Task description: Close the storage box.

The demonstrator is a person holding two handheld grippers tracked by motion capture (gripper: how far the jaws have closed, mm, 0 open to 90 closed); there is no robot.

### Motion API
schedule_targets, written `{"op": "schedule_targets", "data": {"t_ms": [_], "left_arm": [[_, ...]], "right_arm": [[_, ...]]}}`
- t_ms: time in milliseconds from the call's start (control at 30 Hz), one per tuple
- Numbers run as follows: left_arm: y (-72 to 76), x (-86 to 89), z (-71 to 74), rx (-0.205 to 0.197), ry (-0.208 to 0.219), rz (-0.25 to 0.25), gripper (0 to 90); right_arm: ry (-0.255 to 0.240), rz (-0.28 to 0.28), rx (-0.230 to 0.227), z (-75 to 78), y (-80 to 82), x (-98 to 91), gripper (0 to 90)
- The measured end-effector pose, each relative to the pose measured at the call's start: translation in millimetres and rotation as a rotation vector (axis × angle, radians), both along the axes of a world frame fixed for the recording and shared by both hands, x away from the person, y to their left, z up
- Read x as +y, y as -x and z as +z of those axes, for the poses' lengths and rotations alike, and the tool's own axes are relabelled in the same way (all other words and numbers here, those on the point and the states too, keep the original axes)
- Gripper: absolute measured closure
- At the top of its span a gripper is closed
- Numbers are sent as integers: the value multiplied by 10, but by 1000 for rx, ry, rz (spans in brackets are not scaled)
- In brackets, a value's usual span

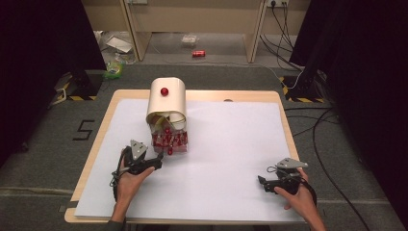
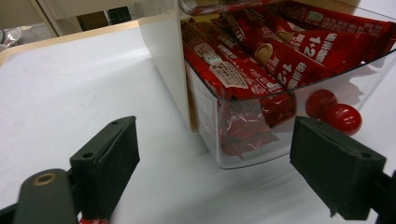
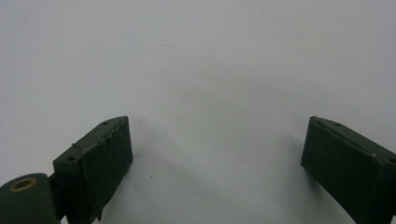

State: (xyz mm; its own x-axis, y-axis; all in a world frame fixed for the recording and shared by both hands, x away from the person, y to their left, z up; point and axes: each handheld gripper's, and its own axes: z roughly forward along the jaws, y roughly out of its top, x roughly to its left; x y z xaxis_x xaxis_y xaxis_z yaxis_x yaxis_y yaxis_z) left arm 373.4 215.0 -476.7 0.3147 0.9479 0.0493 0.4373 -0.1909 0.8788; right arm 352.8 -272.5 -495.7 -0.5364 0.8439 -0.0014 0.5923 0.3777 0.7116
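In the high view the white sheet (image 1: 226, 159) on the table is brightly and evenly lit from above, while black curtains at both sides fall into near darkness. The picture is soft and low in detail. In the left gripper view the clear drawer (image 2: 261, 116) of red sachets (image 2: 280, 56) shows faint glare on its plastic wall, and the near black jaws are slightly blurred. The right gripper view is dimmer and greyish, with soft shadows under its jaws on the sheet.
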Motion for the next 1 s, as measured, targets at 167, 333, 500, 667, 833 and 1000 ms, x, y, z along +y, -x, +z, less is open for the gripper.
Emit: {"op": "schedule_targets", "data": {"t_ms": [167, 333, 500, 667, 833, 1000], "left_arm": [[-48, -11, -9, -1, 2, -1, 154], [-86, -21, -8, -2, -7, -2, 153], [-125, -15, -16, -3, 1, 1, 153], [-153, -16, -15, -4, -1, 3, 153], [-182, -15, -15, -2, -1, 4, 155], [-209, -13, -15, -2, -2, 6, 155]], "right_arm": [[0, 0, 0, 0, 0, 0, 90], [0, 0, 0, 0, 0, 0, 89], [0, 0, 1, 0, 0, 0, 89], [-1, 0, 1, 0, 0, 0, 89], [-1, -1, 2, 0, 0, 0, 89], [-2, -1, 2, 0, 0, 1, 88]]}}
